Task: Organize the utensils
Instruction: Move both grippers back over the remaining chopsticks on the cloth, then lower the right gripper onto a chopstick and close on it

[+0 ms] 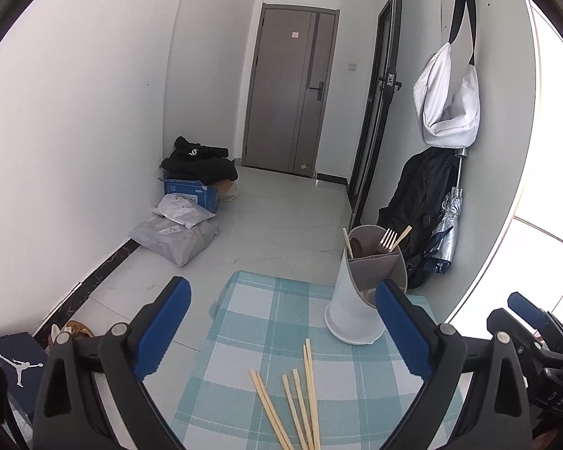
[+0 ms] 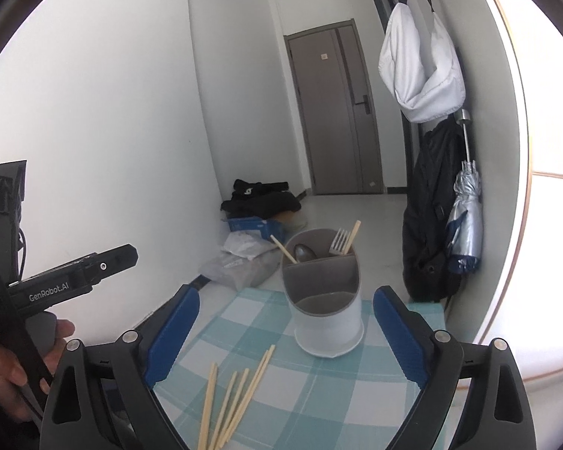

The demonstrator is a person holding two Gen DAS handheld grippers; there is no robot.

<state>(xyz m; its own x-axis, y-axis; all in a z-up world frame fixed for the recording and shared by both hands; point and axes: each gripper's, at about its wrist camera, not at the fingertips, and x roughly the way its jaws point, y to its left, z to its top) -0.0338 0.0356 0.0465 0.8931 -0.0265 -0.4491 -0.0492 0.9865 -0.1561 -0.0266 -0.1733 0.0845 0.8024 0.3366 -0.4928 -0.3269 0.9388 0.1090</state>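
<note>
The table (image 2: pixel 319 393) carries a holder (image 2: pixel 324 300) near its far edge; 5 chopsticks (image 2: pixel 236 397) lie loose toward the near edge. Both claws, left (image 1: pixel 281 333) and right (image 2: pixel 285 333), gape empty. Pinch 1 stick mid-length, then tip it upright.

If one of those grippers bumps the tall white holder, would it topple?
Possibly. The holder is tall and looks like thin plastic, so probably light. Its flared base should steady it somewhat. The fork and spoon stand in the back compartments, so weight sits high; a push near the rim would likelier tip it than slide it on the cloth.
</note>
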